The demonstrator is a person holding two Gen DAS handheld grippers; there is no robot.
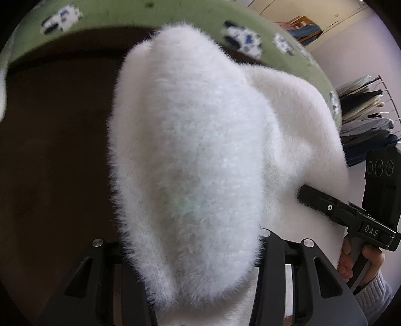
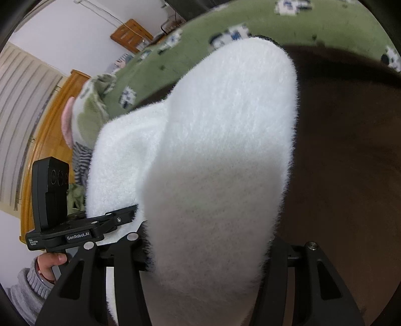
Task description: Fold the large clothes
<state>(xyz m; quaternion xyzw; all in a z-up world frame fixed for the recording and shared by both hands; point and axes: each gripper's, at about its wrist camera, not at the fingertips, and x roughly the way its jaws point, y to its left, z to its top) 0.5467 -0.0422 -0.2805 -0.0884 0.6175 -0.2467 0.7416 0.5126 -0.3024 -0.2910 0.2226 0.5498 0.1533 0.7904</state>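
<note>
L tool [image 2: 132,212] + R tool [image 1: 304,193] grip white fuzzy garment [image 1: 190,150] | dk brown surface [image 1: 55,150], green printed cover [image 1: 120,15] | clothes rack [image 1: 366,117]

1. The left gripper [image 2: 130,213] reaches in from the left edge of the right wrist view, its fingers level and pressed together on a fold of the white fuzzy garment [image 2: 213,150].
2. The person's left hand [image 2: 50,265] wraps the handle below that gripper, with a grey knit cuff at the wrist.
3. The right gripper [image 1: 304,193] enters from the right in the left wrist view, fingers angled up and to the left, closed with their tips buried in the garment's pile.
4. The right hand [image 1: 361,260] grips its handle from beneath, also in a grey sleeve.
5. In each gripper's own view, cloth hides the fingertips.
</note>
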